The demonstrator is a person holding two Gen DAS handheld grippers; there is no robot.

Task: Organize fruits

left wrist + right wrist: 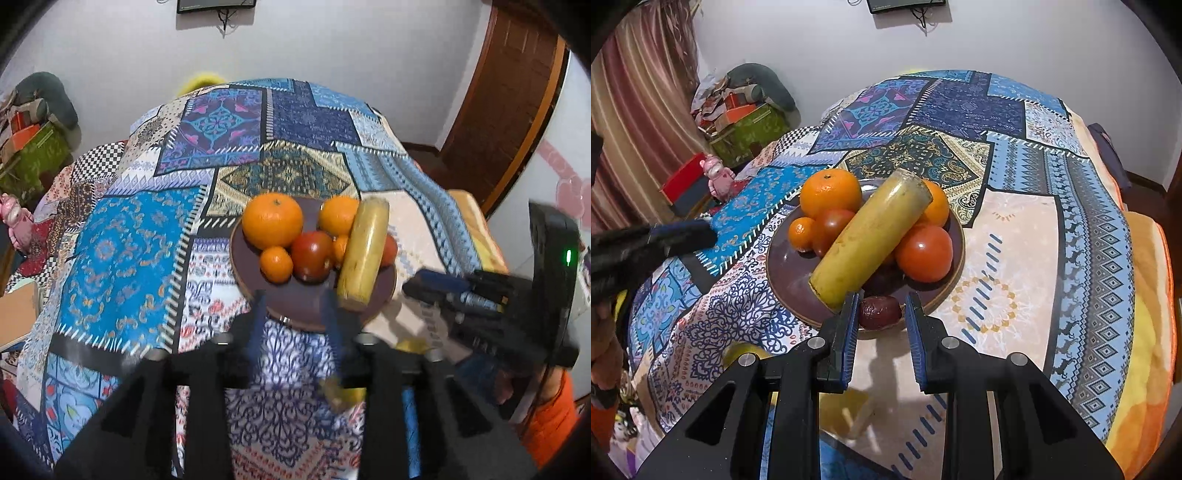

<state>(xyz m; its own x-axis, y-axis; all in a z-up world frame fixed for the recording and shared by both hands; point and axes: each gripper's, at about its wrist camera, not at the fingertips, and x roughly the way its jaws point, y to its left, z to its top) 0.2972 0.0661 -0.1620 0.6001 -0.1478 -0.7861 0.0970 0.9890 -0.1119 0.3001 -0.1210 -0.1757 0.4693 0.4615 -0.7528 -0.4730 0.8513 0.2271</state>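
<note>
Right tongs (881,306) w/ ribbed blue pads parted, empty, at a wrinkled dark date (880,312) on glossy brown round plate (786,273); left tongs (295,310) open, empty, blurred; beyond, matte yellow cylinder (868,240) across smooth oranges (830,192), tomatoes (925,253) on patchwork-cloth counter (1015,229).

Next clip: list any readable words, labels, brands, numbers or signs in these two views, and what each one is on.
None can be read.
Wall-mounted screen: dark, cut off by the frame edge; no text shows.
Boxes in the pile by the wall: any print is too small and blurred.
Patchwork tablecloth: ornament only, no letters.
Right gripper: a green light on its body, no lettering.
Fruit on the plate: no stickers visible.
</note>
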